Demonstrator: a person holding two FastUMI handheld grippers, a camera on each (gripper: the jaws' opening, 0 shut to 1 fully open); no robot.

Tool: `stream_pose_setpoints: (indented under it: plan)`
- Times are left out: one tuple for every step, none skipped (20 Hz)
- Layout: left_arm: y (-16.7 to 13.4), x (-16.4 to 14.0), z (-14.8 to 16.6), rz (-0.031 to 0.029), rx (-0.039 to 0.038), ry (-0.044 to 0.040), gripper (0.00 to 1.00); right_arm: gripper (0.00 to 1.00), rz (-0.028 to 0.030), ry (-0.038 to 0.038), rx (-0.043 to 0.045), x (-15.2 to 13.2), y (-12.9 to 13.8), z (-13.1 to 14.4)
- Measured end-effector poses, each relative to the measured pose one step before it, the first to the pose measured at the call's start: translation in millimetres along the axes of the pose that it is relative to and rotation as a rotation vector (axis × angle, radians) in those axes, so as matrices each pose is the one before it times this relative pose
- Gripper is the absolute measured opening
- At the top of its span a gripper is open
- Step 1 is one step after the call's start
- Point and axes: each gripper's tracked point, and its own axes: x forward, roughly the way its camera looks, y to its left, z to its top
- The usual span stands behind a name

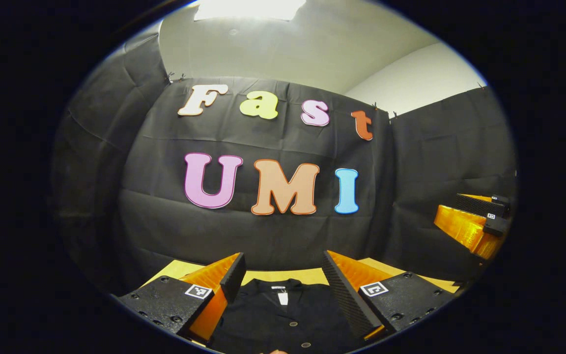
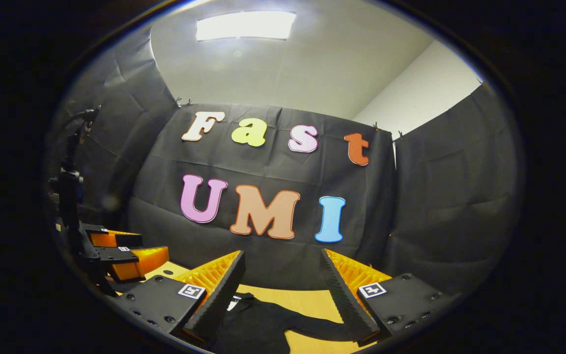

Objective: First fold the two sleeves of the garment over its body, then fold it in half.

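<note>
Overhead, a pale ceiling with a bright light panel (image 2: 245, 25) was seen above black cloth walls (image 2: 440, 196), and a yellow wooden table (image 2: 312, 301) was seen below. On it a black garment (image 1: 283, 314) was laid flat — collar toward the wall, buttons showing — with one sleeve (image 2: 312, 325) stretched out sideways over bare wood. The left gripper (image 1: 283, 285) and the right gripper (image 2: 283, 290) were each held above the garment with fingers spread wide — nothing was held between them.
</note>
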Motion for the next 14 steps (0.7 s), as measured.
stream_pose_setpoints:
  plan:
    - [1.37,-0.86,2.03,0.00194,0.00414,-0.00709,0.93,0.99,0.00704,0.00318,0.00035,1.12,2.61,-0.92]
    - [1.4,-0.35,-0.87,0.00179,0.00147,-0.00729,0.93,0.99,0.0039,0.00013,0.00127,0.14,1.85,-0.06]
    - [-0.12,-0.41,1.34,-0.00015,0.00012,-0.00314,0.98,0.99,0.00245,0.00133,0.00522,0.16,1.53,-0.6]
    - [1.54,-0.42,-0.19,0.00045,0.00003,-0.00147,0.97,0.99,0.00074,0.0038,0.01063,0.87,0.49,-1.57]
    - [1.64,0.03,0.62,0.00173,0.00071,-0.00049,0.97,0.99,-0.00002,0.00565,0.01318,1.37,0.82,-1.87]
    - [3.45,1.55,1.09,0.00478,0.00269,-0.00189,0.97,0.99,-0.00016,0.00576,0.01195,1.55,0.42,-2.07]
    - [2.65,-0.27,0.44,0.00431,0.00364,-0.00078,0.97,0.99,-0.00312,0.00494,0.00922,0.94,-0.91,-1.27]
    - [1.57,-0.7,-0.14,0.00313,0.00432,-0.00187,0.98,0.99,-0.00576,0.00279,0.00789,1.72,-2.62,-0.95]
    - [1.08,0.67,1.55,0.00124,0.00231,-0.0025,0.97,0.99,-0.00474,-0.00058,0.00763,1.1,-0.82,0.83]
    - [0.13,-1.18,0.27,-0.00036,0.00154,-0.00299,0.93,0.97,-0.0015,-0.0016,0.0066,-0.01,0.21,-0.26]
    - [-0.4,0.34,0.58,-0.00143,0.00099,-0.00188,0.97,0.97,-0.00189,-0.00307,0.0028,0.09,0.34,1.55]
    - [-0.3,-1.18,-0.9,-0.00101,-0.00016,-0.00015,0.97,0.97,-0.00205,-0.00033,0.00064,-0.09,0.04,-0.99]
    - [0.66,-0.57,0.32,-0.00127,-0.00106,0.00066,0.97,0.97,-0.00119,0.00199,0.00128,-0.11,-0.6,-0.95]
    - [-0.55,1.41,-0.51,-0.00057,-0.00001,0.00125,0.95,0.97,-0.00112,0.00243,0.00405,0.47,0.16,-1.62]
